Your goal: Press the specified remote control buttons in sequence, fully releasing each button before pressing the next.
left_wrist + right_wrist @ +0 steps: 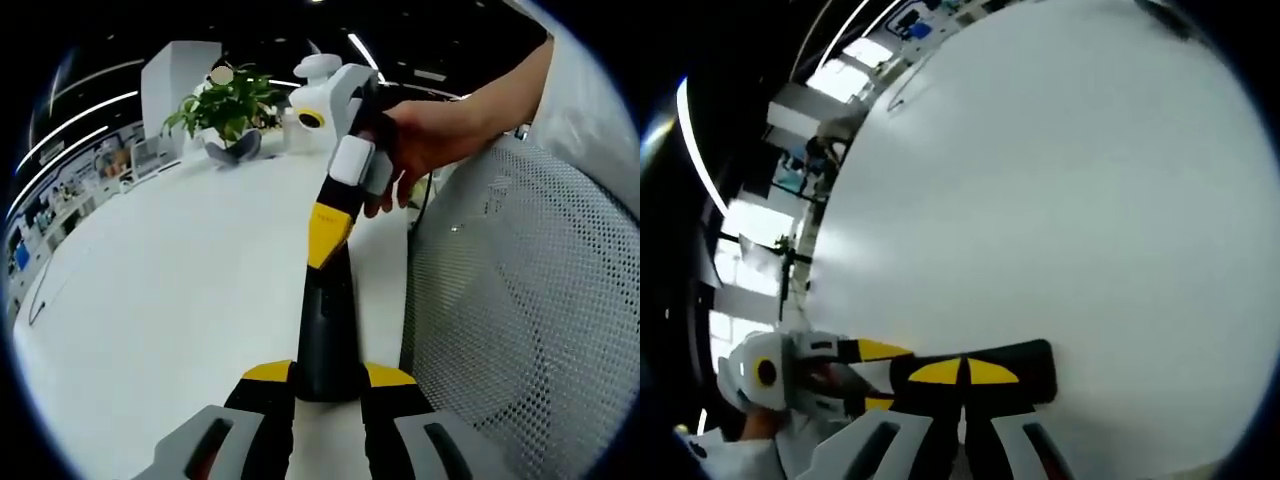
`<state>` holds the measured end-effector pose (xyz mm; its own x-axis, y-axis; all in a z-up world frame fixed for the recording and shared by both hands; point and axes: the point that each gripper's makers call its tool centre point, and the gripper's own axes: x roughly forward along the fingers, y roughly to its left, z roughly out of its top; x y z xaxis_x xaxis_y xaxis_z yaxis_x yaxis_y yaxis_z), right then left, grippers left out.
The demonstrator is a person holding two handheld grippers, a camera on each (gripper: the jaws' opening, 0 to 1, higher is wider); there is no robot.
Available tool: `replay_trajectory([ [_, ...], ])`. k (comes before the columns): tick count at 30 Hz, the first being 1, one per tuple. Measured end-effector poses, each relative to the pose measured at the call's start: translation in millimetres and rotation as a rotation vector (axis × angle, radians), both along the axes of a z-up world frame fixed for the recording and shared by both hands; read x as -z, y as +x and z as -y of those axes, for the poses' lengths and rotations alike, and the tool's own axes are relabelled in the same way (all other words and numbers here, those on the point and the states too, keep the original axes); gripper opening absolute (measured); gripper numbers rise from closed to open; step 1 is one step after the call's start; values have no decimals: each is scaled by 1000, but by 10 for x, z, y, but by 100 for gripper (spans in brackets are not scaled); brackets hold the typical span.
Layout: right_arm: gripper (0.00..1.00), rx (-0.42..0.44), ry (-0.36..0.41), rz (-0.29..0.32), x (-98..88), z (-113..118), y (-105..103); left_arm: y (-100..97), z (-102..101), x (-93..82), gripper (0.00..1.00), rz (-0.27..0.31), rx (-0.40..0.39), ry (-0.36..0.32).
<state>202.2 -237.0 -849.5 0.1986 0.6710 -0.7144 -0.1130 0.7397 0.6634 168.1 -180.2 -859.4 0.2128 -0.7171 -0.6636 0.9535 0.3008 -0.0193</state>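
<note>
two views for me to check. left gripper view: my left hand-held gripper clamps the near end of the black remote above the white surface, while the right hand-held gripper tips touch its far end. right gripper view: the right hand-held gripper jaws sit together on the remote, and the left hand-held gripper holds its other end.

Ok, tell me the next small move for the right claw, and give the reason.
Probably lift the right claw straight off the remote. Its closed tips sit on the remote's far end while the left claw clamps the near end, and each press needs a full release. The pictures don't show whether the button is down.
</note>
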Motion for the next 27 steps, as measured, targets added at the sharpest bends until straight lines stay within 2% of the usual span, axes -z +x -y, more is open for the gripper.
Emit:
replay_trajectory([
  [5,0,54,39,-42,23,20,23,1,2,-1,25,1,1,0],
  [7,0,58,41,-40,16,14,26,0,2,-2,25,1,1,0],
  [12,0,26,5,-4,12,-4,21,3,1,3,24,1,2,1],
  [16,0,94,8,-29,31,18,30,1,0,-2,24,1,2,1],
  [21,0,102,-26,-22,27,6,23,-1,-2,0,24,2,3,1],
  [23,0,116,-38,-38,33,10,30,-2,-1,-2,24,3,3,1],
  [27,0,131,-61,-123,56,21,49,-2,1,-4,24,4,5,3],
])
